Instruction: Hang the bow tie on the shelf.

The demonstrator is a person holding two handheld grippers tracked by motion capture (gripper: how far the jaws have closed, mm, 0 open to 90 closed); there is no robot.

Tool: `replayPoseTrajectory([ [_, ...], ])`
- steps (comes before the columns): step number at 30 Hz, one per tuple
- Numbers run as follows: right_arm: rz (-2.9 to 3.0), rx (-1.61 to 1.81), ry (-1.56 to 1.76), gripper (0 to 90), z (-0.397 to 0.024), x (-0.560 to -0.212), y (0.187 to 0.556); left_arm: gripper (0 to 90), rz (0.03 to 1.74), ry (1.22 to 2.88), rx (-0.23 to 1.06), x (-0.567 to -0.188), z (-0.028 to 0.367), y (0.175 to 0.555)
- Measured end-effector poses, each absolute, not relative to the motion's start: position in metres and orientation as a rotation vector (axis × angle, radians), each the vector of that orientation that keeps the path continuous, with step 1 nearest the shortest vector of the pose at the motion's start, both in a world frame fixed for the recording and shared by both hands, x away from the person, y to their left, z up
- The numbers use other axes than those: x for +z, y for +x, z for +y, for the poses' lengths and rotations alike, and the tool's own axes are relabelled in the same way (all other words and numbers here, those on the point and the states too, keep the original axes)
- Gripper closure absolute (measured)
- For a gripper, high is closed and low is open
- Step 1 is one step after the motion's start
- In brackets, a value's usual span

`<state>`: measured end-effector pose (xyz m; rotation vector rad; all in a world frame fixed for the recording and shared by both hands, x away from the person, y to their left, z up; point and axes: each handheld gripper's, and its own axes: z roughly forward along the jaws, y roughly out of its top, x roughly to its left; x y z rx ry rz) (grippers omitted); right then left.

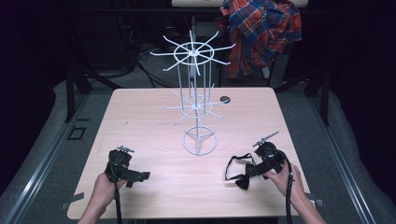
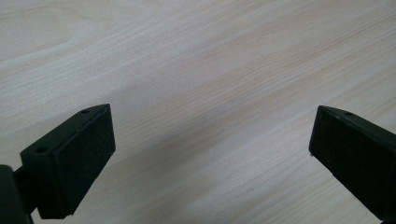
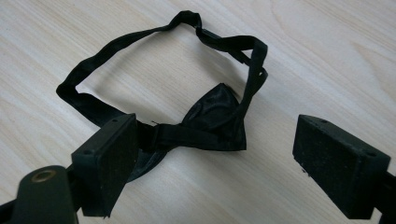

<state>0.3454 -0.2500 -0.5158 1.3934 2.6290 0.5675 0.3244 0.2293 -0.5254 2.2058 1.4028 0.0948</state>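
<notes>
A black bow tie [image 3: 219,109] with its thin neck strap [image 3: 116,44] in a loop lies flat on the pale wooden table [image 1: 140,116], near the front right [image 1: 239,176]. My right gripper [image 3: 215,123] hangs low over it with its jaws wide apart. The knot and one wing lie between the pads, the other wing runs under the left pad [image 3: 112,158], and neither pad presses on the cloth. In the high view the right gripper [image 1: 252,170] points left at the tie. My left gripper [image 1: 137,177] rests at the front left, open [image 2: 212,112] over bare wood.
A white wire display stand [image 1: 196,100] with two tiers of hooked arms and a ring base stands at the table's middle. A dark grommet hole [image 1: 224,99] sits behind it. A plaid shirt [image 1: 261,32] hangs beyond the far edge. Dark floor surrounds the table.
</notes>
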Motion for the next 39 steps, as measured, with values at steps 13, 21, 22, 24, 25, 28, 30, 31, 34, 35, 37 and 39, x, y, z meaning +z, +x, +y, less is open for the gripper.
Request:
replayPoseTrajectory([
  [13,2.616,0.547,1.450,24.7,-0.242,-0.527,0.348,0.4,1.403,2.208,0.093,-0.525,0.230,0.324],
  [21,2.617,0.490,1.430,34.4,-0.238,-0.533,0.352,0.4,1.403,2.214,0.095,-0.526,0.229,0.325],
  [22,2.608,0.490,1.438,36.0,-0.237,-0.534,0.353,0.5,1.403,2.215,0.094,-0.526,0.229,0.325],
  [24,2.615,0.458,1.428,40.9,-0.236,-0.535,0.354,0.5,1.403,2.216,0.095,-0.526,0.229,0.325],
  [25,2.620,0.452,1.429,41.9,-0.236,-0.536,0.355,0.5,1.405,2.214,0.094,-0.526,0.229,0.325],
  [28,2.607,0.445,1.440,43.7,-0.237,-0.538,0.355,0.5,1.408,2.214,0.094,-0.526,0.229,0.325],
  [30,2.614,0.446,1.440,44.9,-0.238,-0.538,0.356,0.5,1.407,2.216,0.093,-0.526,0.229,0.325],
  [31,2.613,0.442,1.442,44.9,-0.238,-0.539,0.356,0.5,1.405,2.217,0.093,-0.526,0.229,0.325],
  [34,2.596,0.430,1.443,45.6,-0.238,-0.540,0.357,0.5,1.407,2.218,0.093,-0.527,0.229,0.325],
  [35,2.604,0.433,1.443,46.6,-0.239,-0.541,0.357,0.5,1.408,2.218,0.093,-0.527,0.229,0.325],
  [37,2.607,0.428,1.444,47.6,-0.239,-0.541,0.357,0.5,1.408,2.218,0.094,-0.527,0.229,0.325],
  [39,2.607,0.434,1.446,49.2,-0.239,-0.541,0.357,0.5,1.405,2.220,0.095,-0.527,0.229,0.325],
])
